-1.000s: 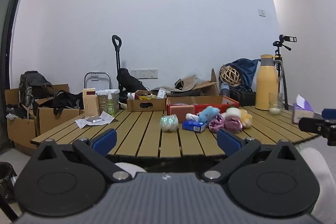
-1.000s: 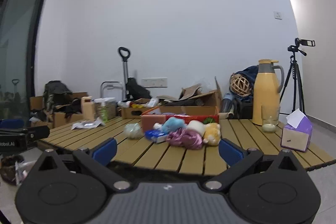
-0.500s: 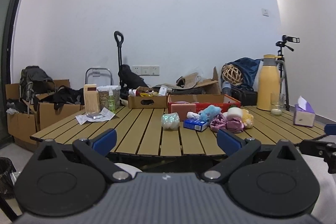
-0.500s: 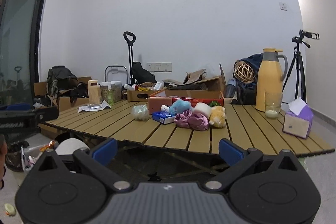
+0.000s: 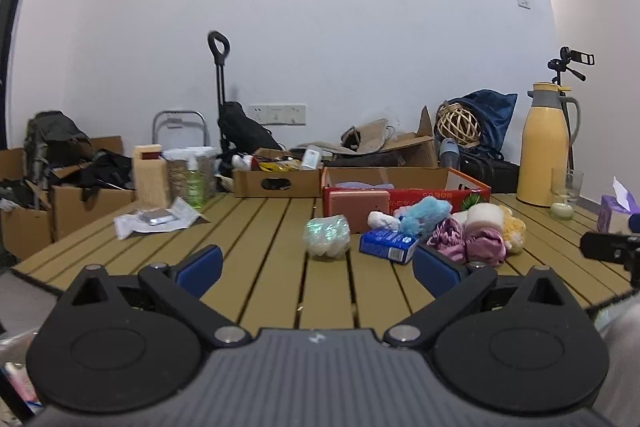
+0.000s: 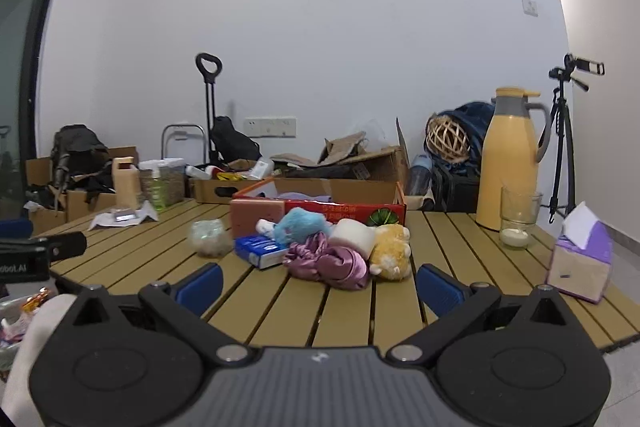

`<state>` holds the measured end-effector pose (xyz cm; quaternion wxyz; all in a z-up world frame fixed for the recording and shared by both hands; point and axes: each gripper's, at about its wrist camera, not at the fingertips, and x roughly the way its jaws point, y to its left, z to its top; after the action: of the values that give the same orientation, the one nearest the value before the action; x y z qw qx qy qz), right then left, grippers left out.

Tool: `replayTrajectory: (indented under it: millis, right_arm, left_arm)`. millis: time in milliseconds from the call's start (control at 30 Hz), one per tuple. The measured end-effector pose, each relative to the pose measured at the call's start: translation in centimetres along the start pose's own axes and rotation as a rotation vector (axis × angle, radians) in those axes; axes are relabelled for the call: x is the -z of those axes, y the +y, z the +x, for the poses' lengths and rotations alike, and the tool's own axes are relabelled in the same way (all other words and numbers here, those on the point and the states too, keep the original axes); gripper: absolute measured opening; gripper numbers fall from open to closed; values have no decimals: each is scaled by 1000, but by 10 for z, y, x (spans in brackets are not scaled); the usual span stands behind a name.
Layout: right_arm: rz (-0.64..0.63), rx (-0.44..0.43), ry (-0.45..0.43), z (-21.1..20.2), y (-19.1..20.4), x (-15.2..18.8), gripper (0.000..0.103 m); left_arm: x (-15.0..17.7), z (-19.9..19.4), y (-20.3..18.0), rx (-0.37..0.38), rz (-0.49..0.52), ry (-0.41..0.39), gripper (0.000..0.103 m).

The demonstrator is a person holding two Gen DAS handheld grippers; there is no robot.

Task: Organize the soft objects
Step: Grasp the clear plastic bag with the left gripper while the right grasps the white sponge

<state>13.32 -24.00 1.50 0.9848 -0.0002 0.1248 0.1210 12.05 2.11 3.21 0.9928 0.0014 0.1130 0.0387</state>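
You had brought both tools forward and a little higher during the last second, so the slatted wooden table [image 6: 448, 247] filled more of each view and its near edge had sunk under the cameras. Your left gripper [image 5: 316, 265] stood wide open and empty above that edge, and your right gripper [image 6: 318, 281] was also wide open with nothing between its blue pads [image 6: 438, 289]. The soft objects lay in one heap in front of the red cardboard box [image 6: 348, 211]: a blue plush toy [image 6: 298, 225], a white sponge block [image 6: 352, 235], a yellow plush toy [image 6: 392, 251], a purple satin cloth [image 6: 332, 263], with a blue tissue pack [image 6: 260, 251] touching them and a clear wrapped ball [image 5: 327, 237] just beside. Nothing was grasped yet; I judge the approach was nearly done, and the purple cloth was the nearest thing for the right tool.
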Motion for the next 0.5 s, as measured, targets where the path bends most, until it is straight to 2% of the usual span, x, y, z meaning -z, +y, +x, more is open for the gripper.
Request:
replayTrajectory:
  millis: [67,300,500]
  right_arm:
    - [13,-9,18,24,-4,-5,100]
    - [48,9,50,105,-16,-14,99]
    - [65,28,107,177,-31,-15,92]
  left_arm:
    - [-5,25,-2,7,-9,19,103]
    - [-14,115,-6,23,-19,100,103]
    - [-11,199,4,-10,-73,170,102]
